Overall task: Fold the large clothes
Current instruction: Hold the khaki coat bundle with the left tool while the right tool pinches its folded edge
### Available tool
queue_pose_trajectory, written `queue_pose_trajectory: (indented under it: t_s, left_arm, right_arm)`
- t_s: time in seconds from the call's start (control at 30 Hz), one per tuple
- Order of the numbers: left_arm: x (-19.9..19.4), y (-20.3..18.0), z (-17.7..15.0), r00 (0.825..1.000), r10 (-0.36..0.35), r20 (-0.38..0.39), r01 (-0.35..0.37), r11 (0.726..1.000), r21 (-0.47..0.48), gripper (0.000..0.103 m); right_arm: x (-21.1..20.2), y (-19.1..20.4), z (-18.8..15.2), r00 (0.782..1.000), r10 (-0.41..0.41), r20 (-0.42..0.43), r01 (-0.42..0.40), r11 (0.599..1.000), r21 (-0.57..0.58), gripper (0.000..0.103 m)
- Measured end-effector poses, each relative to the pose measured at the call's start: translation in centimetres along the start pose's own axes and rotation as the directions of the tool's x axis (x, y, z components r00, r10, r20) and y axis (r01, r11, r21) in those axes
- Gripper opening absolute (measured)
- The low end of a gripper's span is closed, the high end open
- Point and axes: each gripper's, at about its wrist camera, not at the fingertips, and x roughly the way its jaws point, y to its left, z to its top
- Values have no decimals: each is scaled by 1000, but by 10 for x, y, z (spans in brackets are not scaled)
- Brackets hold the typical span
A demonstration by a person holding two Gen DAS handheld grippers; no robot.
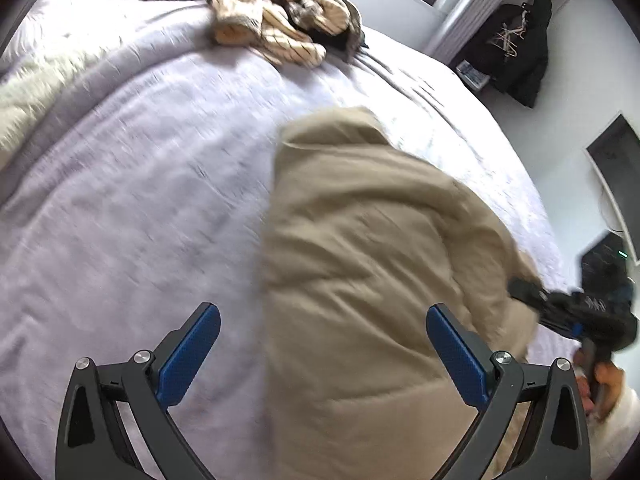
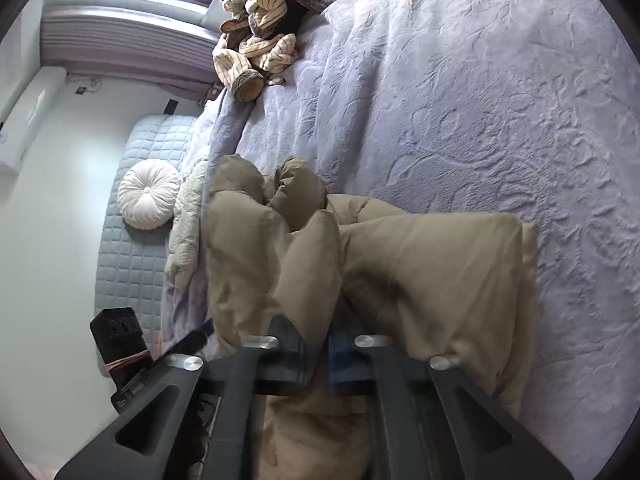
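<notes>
Through the left wrist camera we are looking down on a bed (image 1: pixel 132 152) covered by a pale lilac textured bedspread. The left claw (image 1: pixel 322 354) is hanging above it with its blue-padded fingers (image 1: pixel 188 354) standing wide apart and nothing between them. A tan padded garment (image 1: pixel 372 248) is lying across the bedspread, running from the near edge of the view towards the middle of the bed, its right side just under the right-hand finger. At the right edge the right claw (image 1: pixel 524 286) is reaching in, its tip touching the garment's side — a hand (image 1: pixel 606 380) is gripping the handle below it. A heap of striped cream clothes (image 1: pixel 280 16) is sitting at the far end of the bed, well apart from the garment.

Through the right wrist camera we are seeing the right claw (image 2: pixel 318 354) pinched nearly closed on a raised fold of the tan padded garment (image 2: pixel 420 264) — the cloth is rising in a ridge from between the fingers while the rest is lying on the bed (image 2: pixel 480 100). The left claw's tip (image 2: pixel 188 344) is showing at the lower left. The striped heap (image 2: pixel 260 40) is sitting at the bed's far edge, and a round white cushion (image 2: pixel 149 194) is resting on a quilted grey mat beside the bed.
</notes>
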Motion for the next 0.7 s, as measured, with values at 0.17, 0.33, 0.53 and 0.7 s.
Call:
queue_pose_trajectory:
  t_s: [0.17,0.33,0.53,0.7]
  left_arm:
    - [20,-32,2,1000,3,-12,-2,996,95,103]
    - [56,-92,-23,997,64,-41,-51,966,254,103]
    - [66,-99,-36,993,113,-42,-96,951,293,103]
    - [67,-97,-43,992,125,-34,-110,950,292,103]
  right_arm:
    - [-9,1,-11,971,-236,25,237,966,-106,7]
    - [-8,-67,-20,958,-287,2,287,957,35,6]
    - [-19,-83,-25,946,-325,-8,324,942,87,6]
    - [-73,-36,-34,939,-302,166,302,953,24,7]
